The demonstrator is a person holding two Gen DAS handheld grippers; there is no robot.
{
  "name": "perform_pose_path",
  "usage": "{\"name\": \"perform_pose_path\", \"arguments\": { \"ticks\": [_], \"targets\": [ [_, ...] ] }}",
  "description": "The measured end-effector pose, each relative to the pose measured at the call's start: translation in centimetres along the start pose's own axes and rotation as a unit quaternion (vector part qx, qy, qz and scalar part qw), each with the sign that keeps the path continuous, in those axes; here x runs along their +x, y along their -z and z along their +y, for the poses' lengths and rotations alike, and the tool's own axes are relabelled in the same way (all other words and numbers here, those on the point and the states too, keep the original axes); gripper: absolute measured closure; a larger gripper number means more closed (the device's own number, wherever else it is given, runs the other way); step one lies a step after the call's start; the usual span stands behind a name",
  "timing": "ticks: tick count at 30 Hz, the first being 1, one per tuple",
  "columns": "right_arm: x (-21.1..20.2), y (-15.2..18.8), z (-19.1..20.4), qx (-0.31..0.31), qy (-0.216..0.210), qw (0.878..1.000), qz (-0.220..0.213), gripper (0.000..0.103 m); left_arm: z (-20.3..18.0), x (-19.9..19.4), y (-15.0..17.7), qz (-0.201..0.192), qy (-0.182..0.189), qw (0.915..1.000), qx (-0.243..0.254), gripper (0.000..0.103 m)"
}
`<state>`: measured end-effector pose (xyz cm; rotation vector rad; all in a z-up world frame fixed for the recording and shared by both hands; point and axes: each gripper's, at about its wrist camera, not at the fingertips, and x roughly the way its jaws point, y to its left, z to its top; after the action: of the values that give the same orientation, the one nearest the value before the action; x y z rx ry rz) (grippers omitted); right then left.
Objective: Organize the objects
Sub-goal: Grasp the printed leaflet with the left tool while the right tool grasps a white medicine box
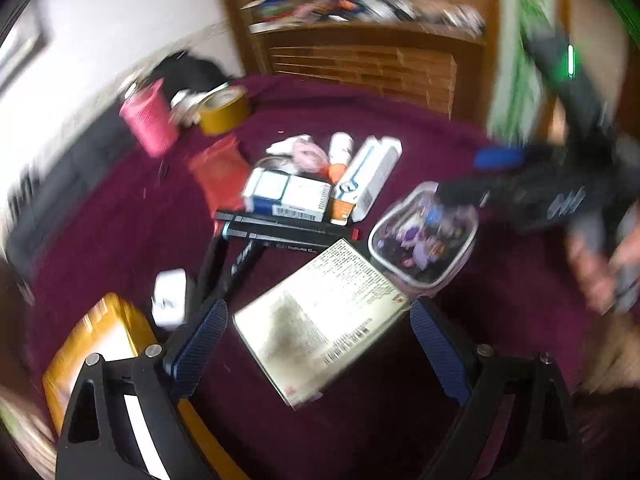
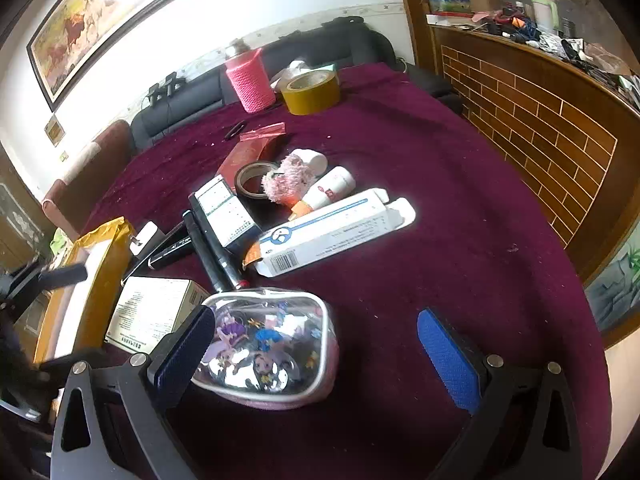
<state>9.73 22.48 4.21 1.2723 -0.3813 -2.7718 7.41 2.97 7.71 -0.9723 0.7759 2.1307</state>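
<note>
Near the middle of the maroon tablecloth, a clear cartoon pouch is seen lying beside a cream box. The right gripper is spread wide around the pouch; the left gripper is spread wide over the box, nothing held.

I see the clear cartoon-print pouch lying flat at six o'clock on my right view, the printed cream box touching it at nine, black markers and a long white carton toward twelve.
</note>
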Motion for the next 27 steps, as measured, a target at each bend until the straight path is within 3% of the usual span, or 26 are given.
{"name": "perform_pose_path", "arguments": {
  "ticks": [2,3,9,13,15,16,17,18,20,23,25,26,27],
  "targets": [
    [-0.5,0.1,-0.5,0.002,0.005,1.0,-0.001,0.0,-0.5,1.5,-0.3,0.021,-0.019,0.9981,0.055,0.009],
    [-0.8,0.1,-0.7,0.004,0.008,1.0,-0.003,0.0,-0.4,1.7,-0.4,0.012,-0.001,0.9978,0.065,0.008],
    [-1.7,-0.1,-2.1,0.023,0.004,1.0,-0.007,0.0,-1.3,4.1,0.0,0.066,0.048,0.9923,0.093,0.009],
    [-1.3,-0.4,-1.7,0.016,-0.005,1.0,-0.002,0.0,-2.4,3.4,0.5,0.063,0.031,0.9931,0.094,0.014],
    [-1.0,-0.5,-1.3,0.008,-0.007,1.0,0.001,0.0,-2.3,2.9,0.3,0.053,0.004,0.9962,0.069,0.047],
    [-0.9,-0.5,-1.2,0.004,-0.007,1.0,0.002,0.0,-2.0,2.6,0.1,0.052,0.01,0.9973,0.05,0.053],
    [-0.9,-0.6,-0.9,0.001,-0.008,1.0,0.002,0.0,-1.5,2.1,-0.1,0.05,0.026,0.9981,0.024,0.071],
    [-0.8,-0.7,-0.7,-0.005,-0.007,1.0,0.002,0.0,-1.0,1.4,-0.1,0.045,0.047,0.9979,-0.001,0.098],
    [-0.8,-1.1,0.1,-0.022,-0.004,1.0,0.0,0.0,-0.1,0.7,0.1,0.04,0.056,0.9966,-0.044,0.103],
    [-0.6,-2.1,1.4,-0.044,-0.004,0.999,-0.002,0.0,0.6,0.4,0.8,0.034,0.054,0.996,-0.062,0.102],
    [-0.5,-2.8,2.0,-0.05,-0.008,0.999,0.0,0.0,1.2,0.1,0.9,0.018,0.061,0.9962,-0.059,0.078],
    [-0.5,-2.9,2.3,-0.052,-0.008,0.999,0.0,0.0,1.3,-0.2,0.9,0.011,0.063,0.9969,-0.046,0.041],
    [-0.5,-3.0,2.5,-0.055,-0.006,0.998,-0.001,0.0,1.2,-0.3,0.8,0.003,0.059,0.998,-0.023,0.017]
  ]
}}
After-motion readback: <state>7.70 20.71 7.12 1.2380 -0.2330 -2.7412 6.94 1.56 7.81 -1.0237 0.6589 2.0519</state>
